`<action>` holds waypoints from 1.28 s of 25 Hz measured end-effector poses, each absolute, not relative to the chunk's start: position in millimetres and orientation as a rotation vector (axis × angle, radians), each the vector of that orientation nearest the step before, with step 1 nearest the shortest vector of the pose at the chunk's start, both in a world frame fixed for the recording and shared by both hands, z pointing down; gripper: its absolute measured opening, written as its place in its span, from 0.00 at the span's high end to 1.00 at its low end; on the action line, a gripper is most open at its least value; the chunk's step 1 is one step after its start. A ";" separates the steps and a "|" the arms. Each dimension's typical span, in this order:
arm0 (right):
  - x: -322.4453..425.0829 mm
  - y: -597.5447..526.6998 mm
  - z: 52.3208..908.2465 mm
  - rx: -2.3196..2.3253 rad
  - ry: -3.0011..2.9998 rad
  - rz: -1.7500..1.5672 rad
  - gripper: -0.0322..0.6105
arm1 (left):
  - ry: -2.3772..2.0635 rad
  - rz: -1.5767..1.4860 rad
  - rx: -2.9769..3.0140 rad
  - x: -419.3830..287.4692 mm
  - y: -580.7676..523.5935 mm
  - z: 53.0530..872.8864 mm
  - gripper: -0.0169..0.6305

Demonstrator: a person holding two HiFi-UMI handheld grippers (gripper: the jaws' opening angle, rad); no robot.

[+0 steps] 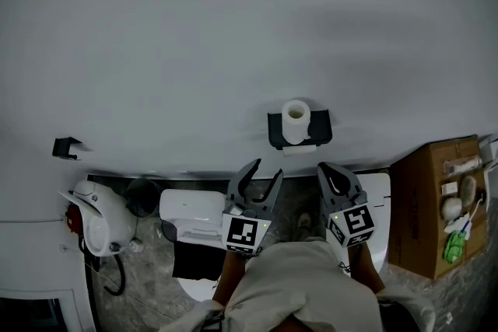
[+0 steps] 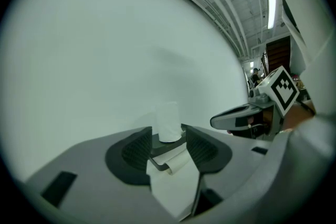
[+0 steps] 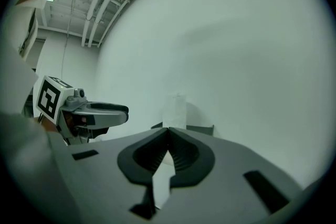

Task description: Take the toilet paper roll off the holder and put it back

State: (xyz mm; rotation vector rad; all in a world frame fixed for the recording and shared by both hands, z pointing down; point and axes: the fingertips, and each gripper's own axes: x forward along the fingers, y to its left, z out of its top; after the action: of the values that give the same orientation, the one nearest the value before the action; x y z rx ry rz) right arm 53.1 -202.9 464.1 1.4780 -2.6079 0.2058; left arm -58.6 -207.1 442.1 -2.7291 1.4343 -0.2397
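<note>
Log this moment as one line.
roll: on holder | left claw: open, empty | right claw: shut, empty | step: roll not yet grasped

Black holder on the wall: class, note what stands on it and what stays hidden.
A white toilet paper roll stands upright on the black holder, with a loose sheet hanging below. The roll hides whatever supports it.
</note>
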 end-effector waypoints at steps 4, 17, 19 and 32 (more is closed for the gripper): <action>55.3 -213.9 465.0 1.453 -2.633 0.213 0.95 | 1.450 -0.264 -2.715 -53.8 -215.8 442.9 0.65; 66.6 -237.8 467.4 1.411 -2.656 0.223 0.95 | 1.472 -0.284 -2.701 -36.9 -238.8 444.7 0.65; 67.3 -240.5 467.9 1.404 -2.658 0.226 0.95 | 1.473 -0.285 -2.699 -35.1 -242.1 444.2 0.65; 73.1 -253.8 470.9 1.382 -2.670 0.241 0.95 | 1.470 -0.301 -2.726 -19.6 -261.4 447.4 0.64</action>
State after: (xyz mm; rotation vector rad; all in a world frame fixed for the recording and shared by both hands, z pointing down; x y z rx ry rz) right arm 73.1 -253.8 470.9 1.3817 -2.6701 0.2408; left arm -19.6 -261.4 447.4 -2.7258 1.4695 -0.3015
